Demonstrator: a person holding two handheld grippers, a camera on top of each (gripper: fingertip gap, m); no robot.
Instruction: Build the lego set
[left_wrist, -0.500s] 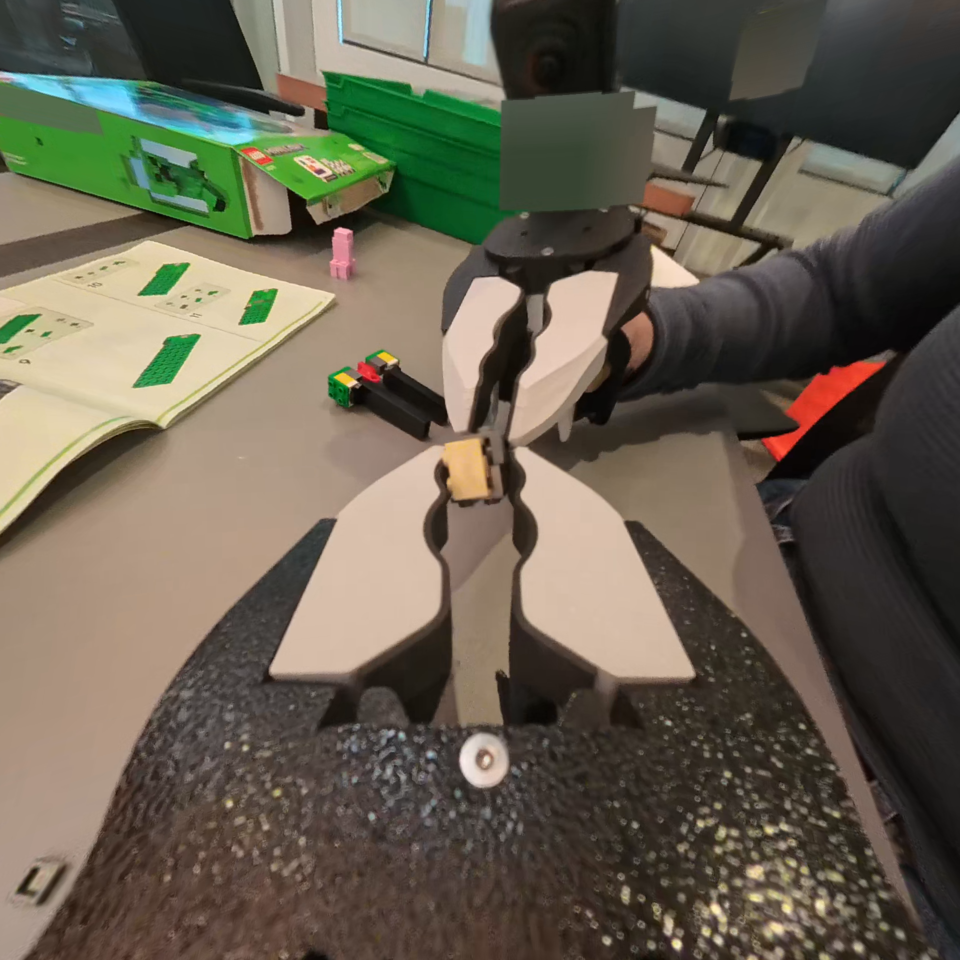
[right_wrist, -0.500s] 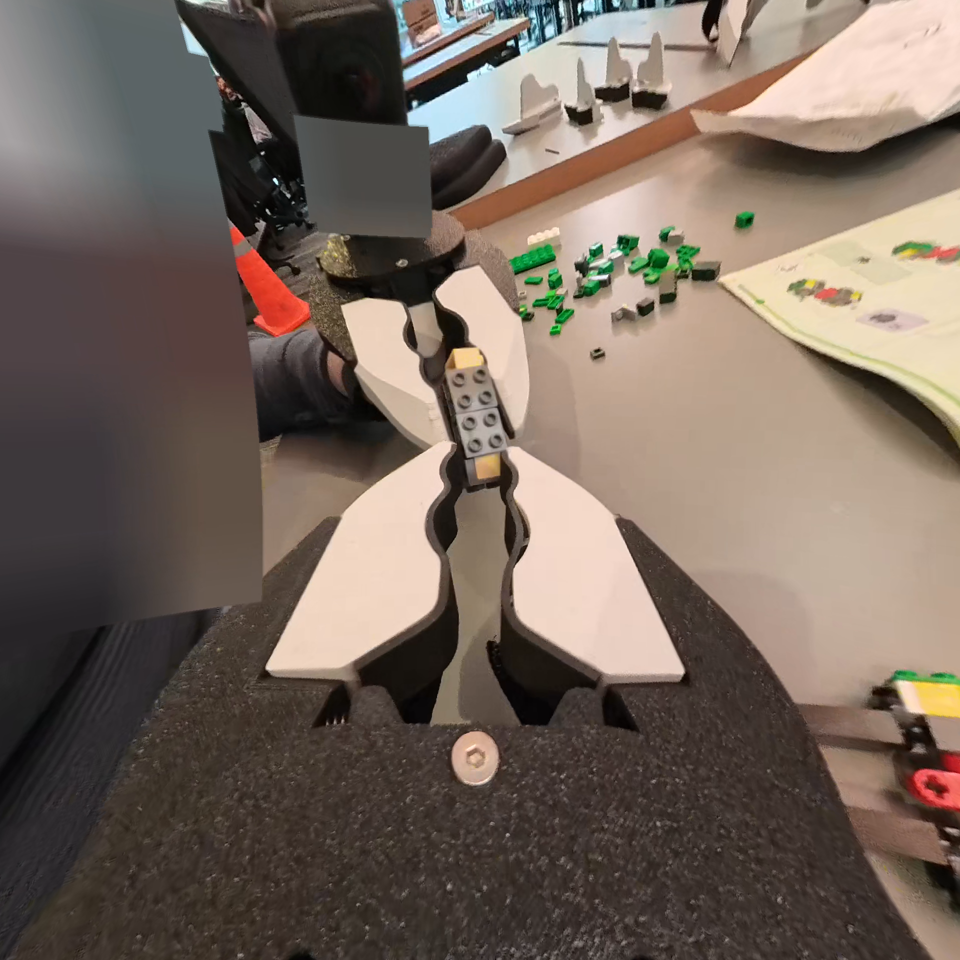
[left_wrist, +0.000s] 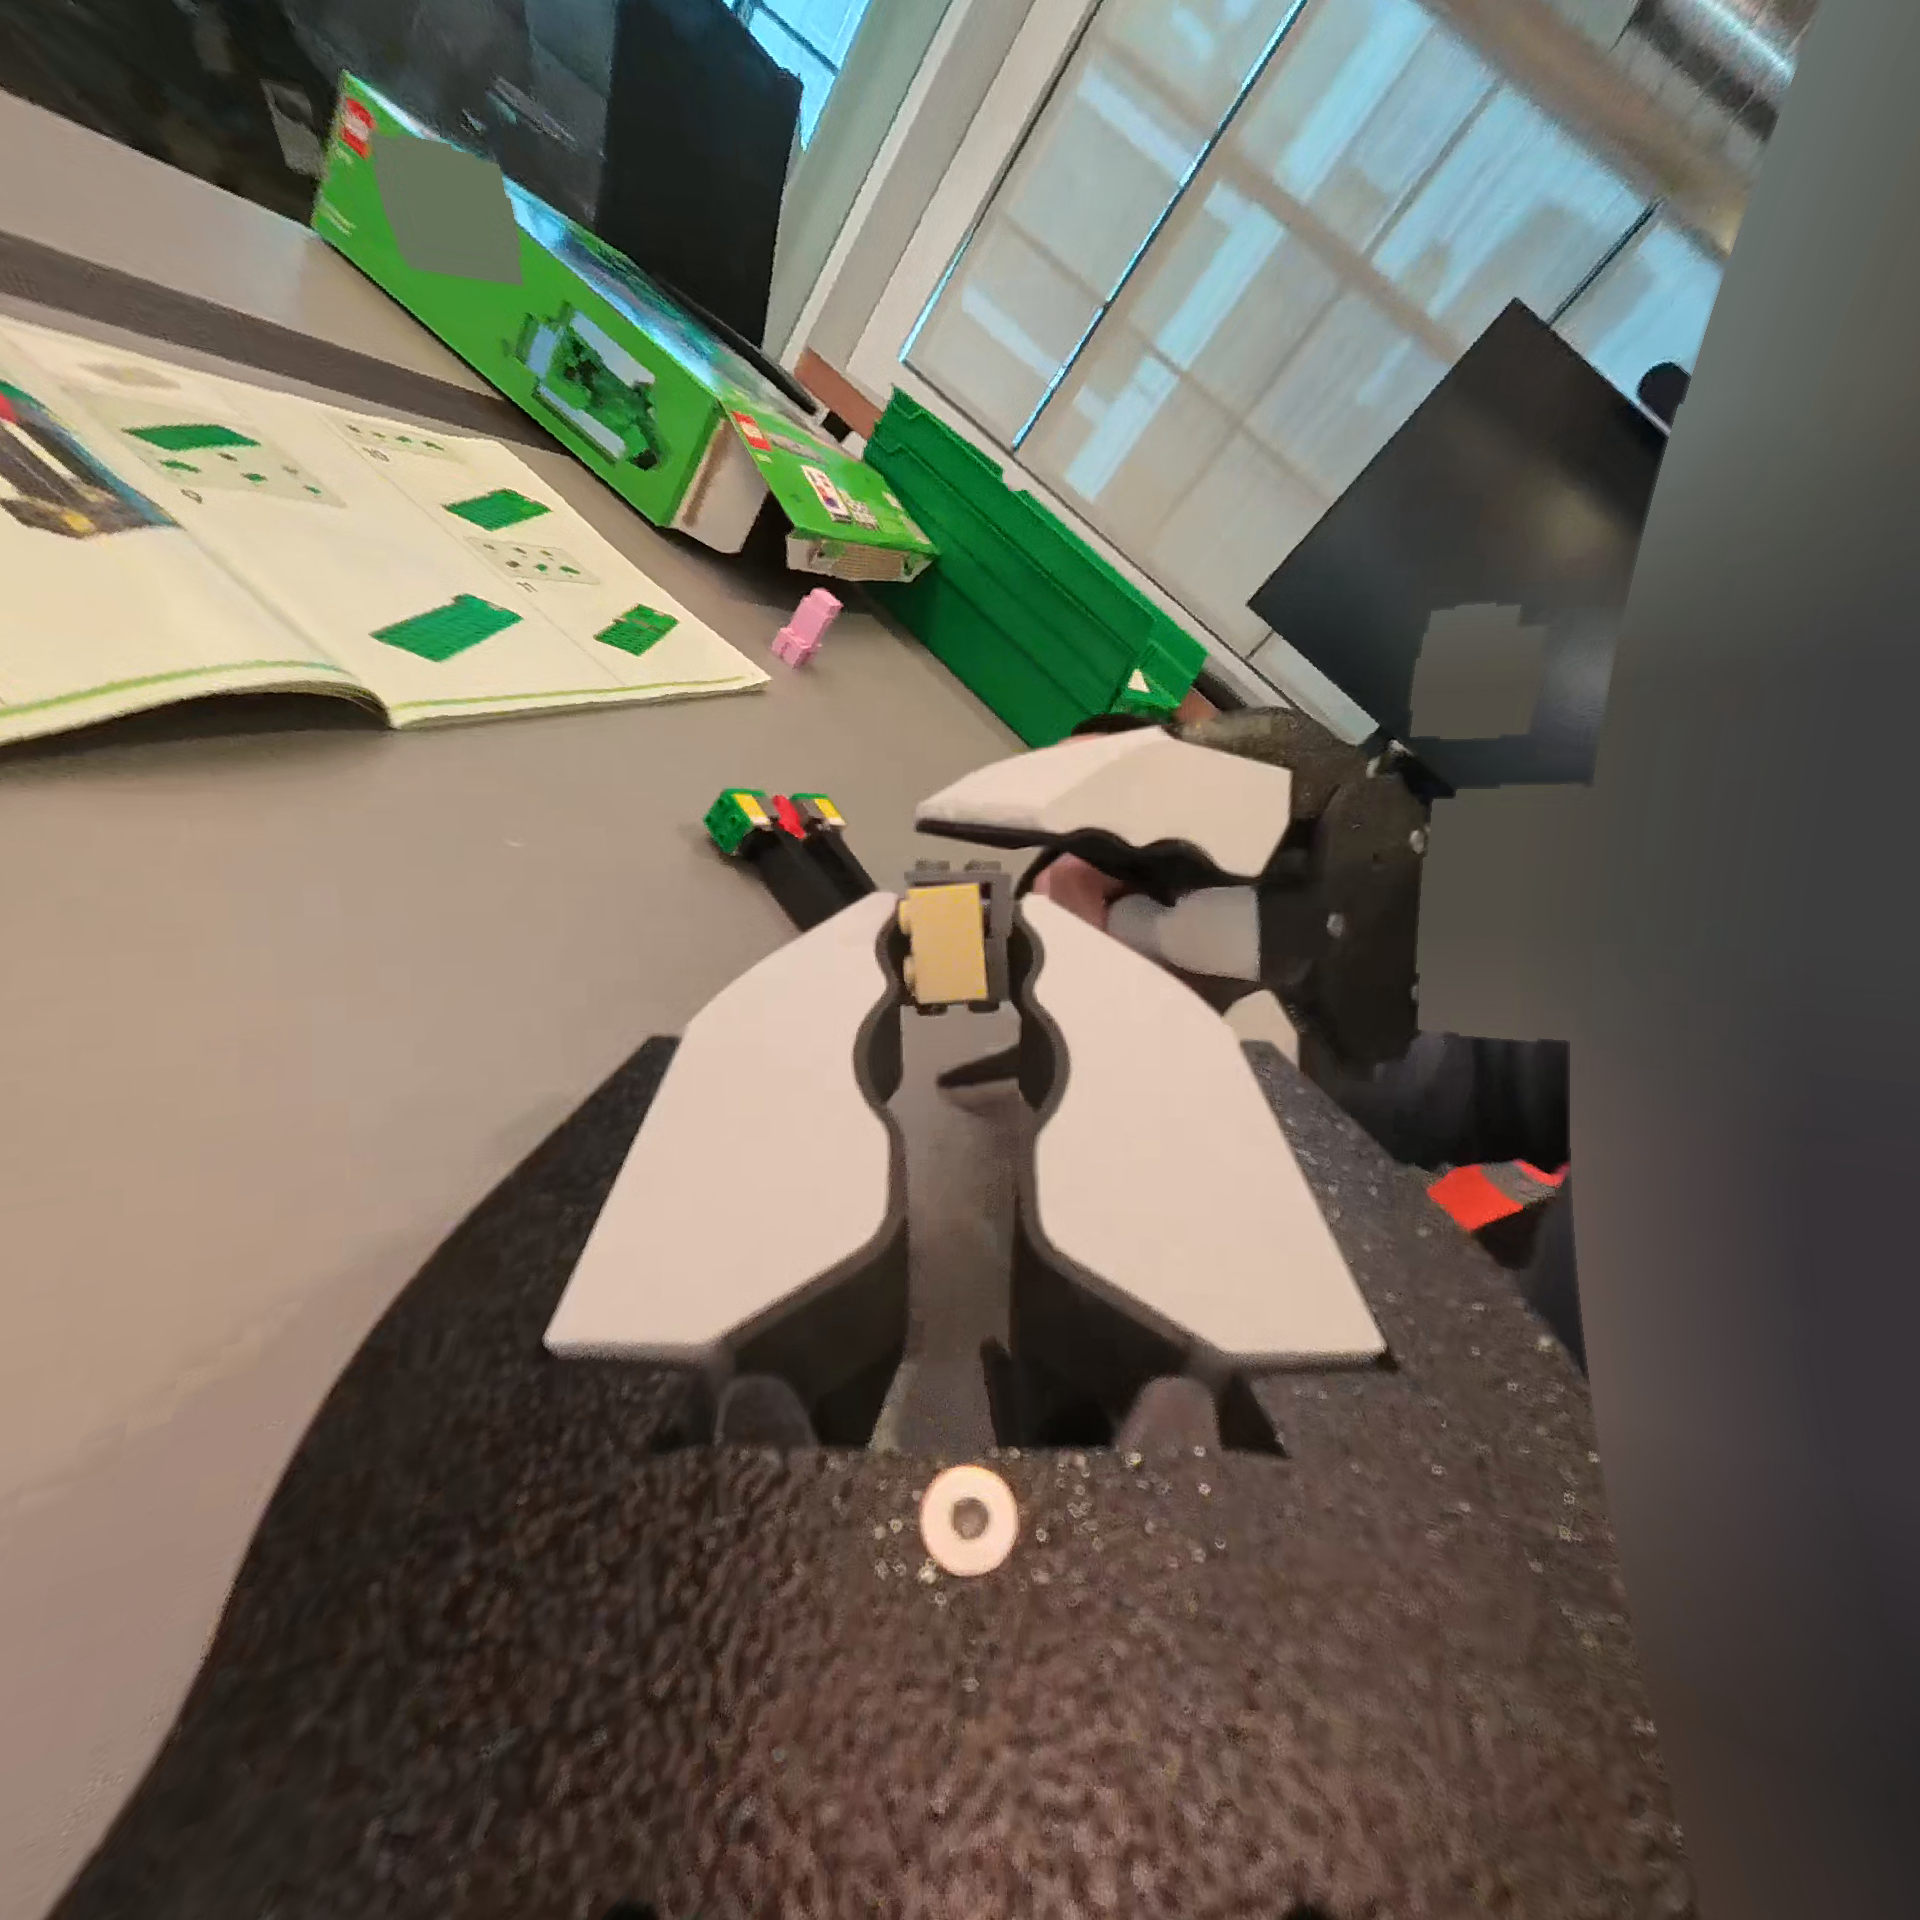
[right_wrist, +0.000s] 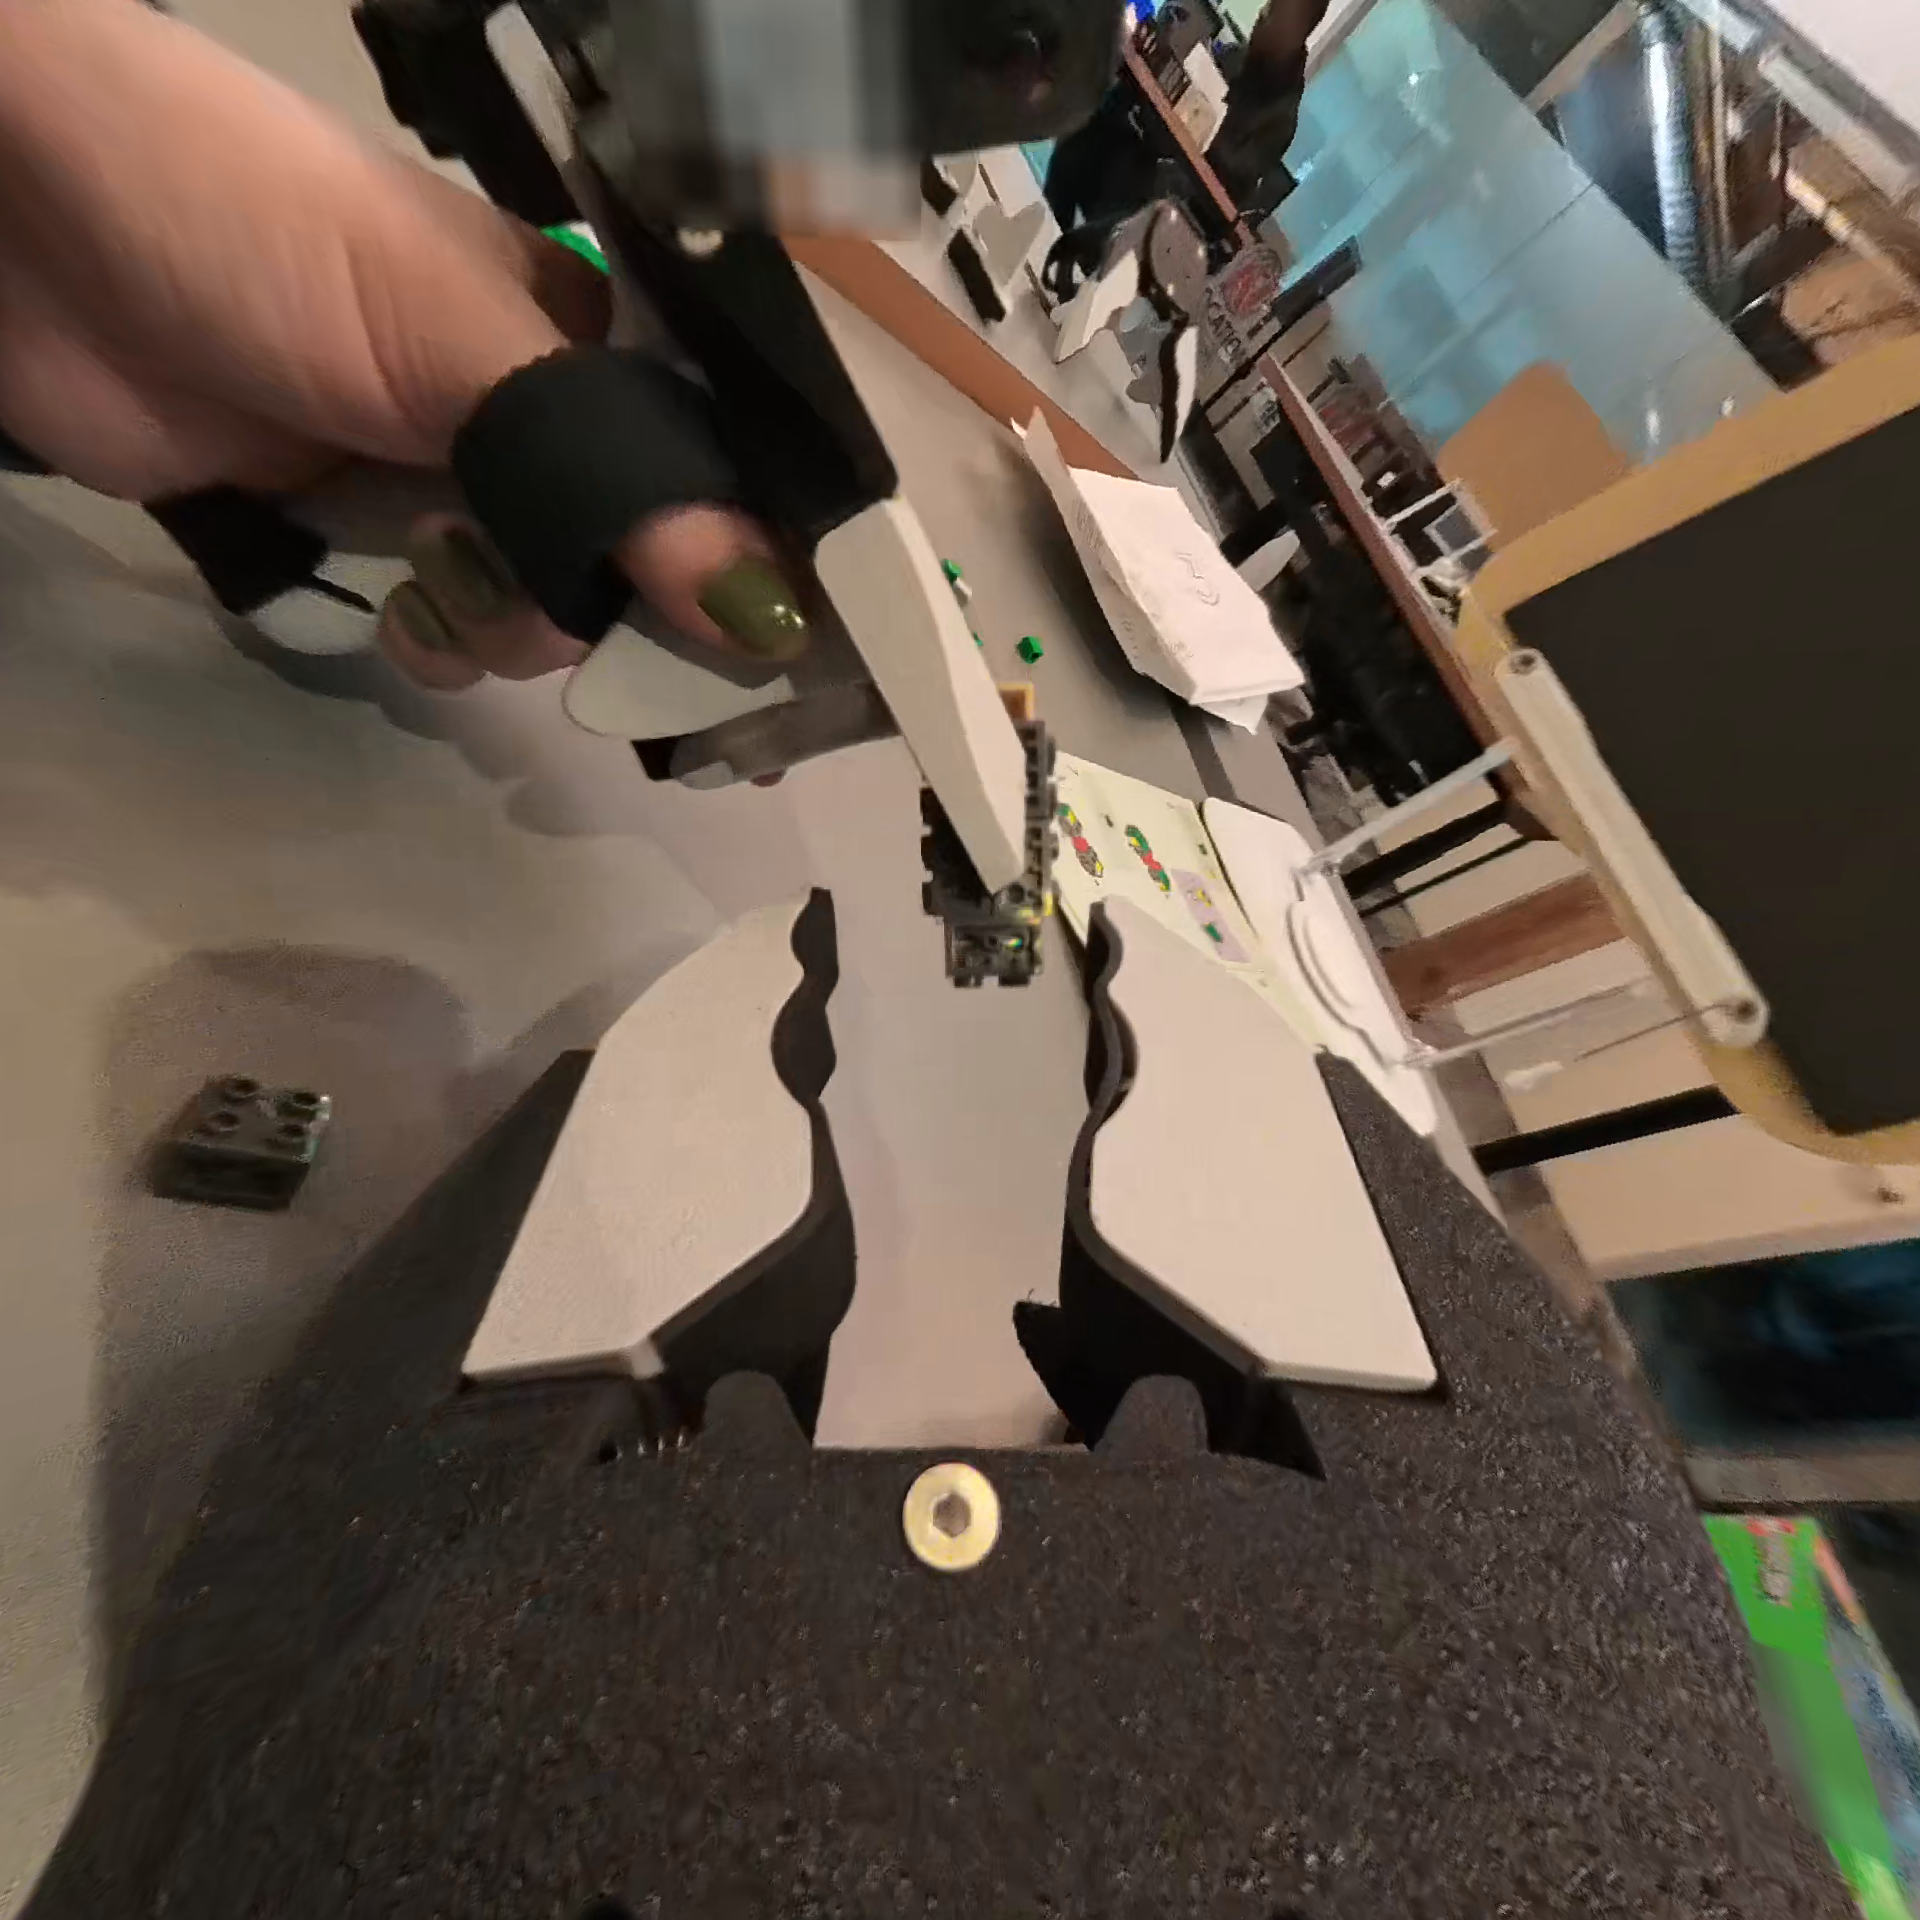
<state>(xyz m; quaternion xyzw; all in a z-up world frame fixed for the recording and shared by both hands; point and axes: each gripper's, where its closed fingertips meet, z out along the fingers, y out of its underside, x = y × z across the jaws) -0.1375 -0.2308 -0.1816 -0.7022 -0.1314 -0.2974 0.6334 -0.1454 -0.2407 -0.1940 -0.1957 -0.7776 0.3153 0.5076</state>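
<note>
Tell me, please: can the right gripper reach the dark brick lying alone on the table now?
Probably yes. The right gripper is open and empty, and the dark brick lies alone on bare table, off to its left, with nothing over it.

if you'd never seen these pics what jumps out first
The left gripper, dead centre of its own view, pinches a small tan and grey brick stack above the grey table. The right gripper gapes open and empty. Behind lie an open instruction booklet and a bright green box.
</note>
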